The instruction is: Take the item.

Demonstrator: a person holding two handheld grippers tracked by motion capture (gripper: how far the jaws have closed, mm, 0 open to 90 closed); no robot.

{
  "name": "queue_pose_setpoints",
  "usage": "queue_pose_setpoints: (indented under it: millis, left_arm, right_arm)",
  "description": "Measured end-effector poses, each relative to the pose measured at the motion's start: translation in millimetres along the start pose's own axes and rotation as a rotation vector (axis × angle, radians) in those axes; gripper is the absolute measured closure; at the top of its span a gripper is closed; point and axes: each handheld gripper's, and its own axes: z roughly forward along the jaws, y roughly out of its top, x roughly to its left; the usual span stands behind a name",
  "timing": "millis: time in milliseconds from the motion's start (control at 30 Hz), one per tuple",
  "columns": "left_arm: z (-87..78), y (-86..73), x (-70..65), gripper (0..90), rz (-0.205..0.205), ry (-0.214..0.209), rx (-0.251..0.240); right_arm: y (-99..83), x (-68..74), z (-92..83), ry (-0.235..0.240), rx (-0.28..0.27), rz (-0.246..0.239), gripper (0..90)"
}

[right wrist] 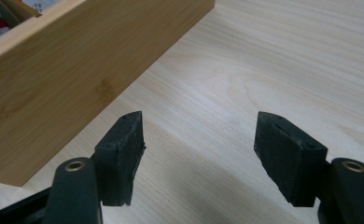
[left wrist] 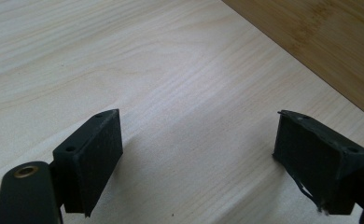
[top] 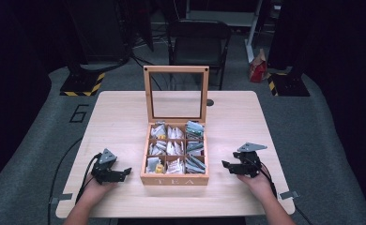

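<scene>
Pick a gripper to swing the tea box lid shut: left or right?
Roughly even, slight lean right. The right gripper and left gripper flank the tea box, both with jaws open and empty. The upright lid is centred behind; the right gripper view shows the box wall closer.

Pale wooden table (top: 120,117), open tea box (top: 174,179), sachets (top: 174,147) inside, dark chair (top: 197,40), perhaps red bag (top: 257,68)

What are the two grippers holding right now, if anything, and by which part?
Nothing. The left gripper and the right gripper are both open over the bare table, on either side of the tea box.
</scene>
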Motion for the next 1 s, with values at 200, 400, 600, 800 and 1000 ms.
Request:
queue_pose_setpoints:
  millis: [200, 400, 600, 800, 1000]
  left_arm:
    - [0.0, 0.0, -0.1, 14.9, -0.003, -0.001, 0.0]
    - [0.0, 0.0, -0.1, 14.9, -0.002, -0.001, 0.0]
    - [0.1, -0.1, -0.3, 14.9, -0.005, -0.001, -0.001]
    - [0.1, -0.1, -0.3, 14.9, -0.005, 0.0, -0.001]
    - [0.0, -0.1, -0.3, 14.9, -0.003, 0.0, -0.001]
  right_arm:
    - [4.2, 2.2, -8.3, 0.007, -0.022, 0.003, 35.1]
    - [8.3, 4.6, -15.3, 0.026, -0.024, -0.002, 36.4]
    - [12.2, 10.1, -20.8, 0.036, -0.029, -0.01, 36.8]
    - [16.2, 14.4, -25.1, 0.056, -0.03, -0.012, 37.0]
    - [25.2, 15.4, -35.9, 0.077, -0.049, 0.01, 39.0]
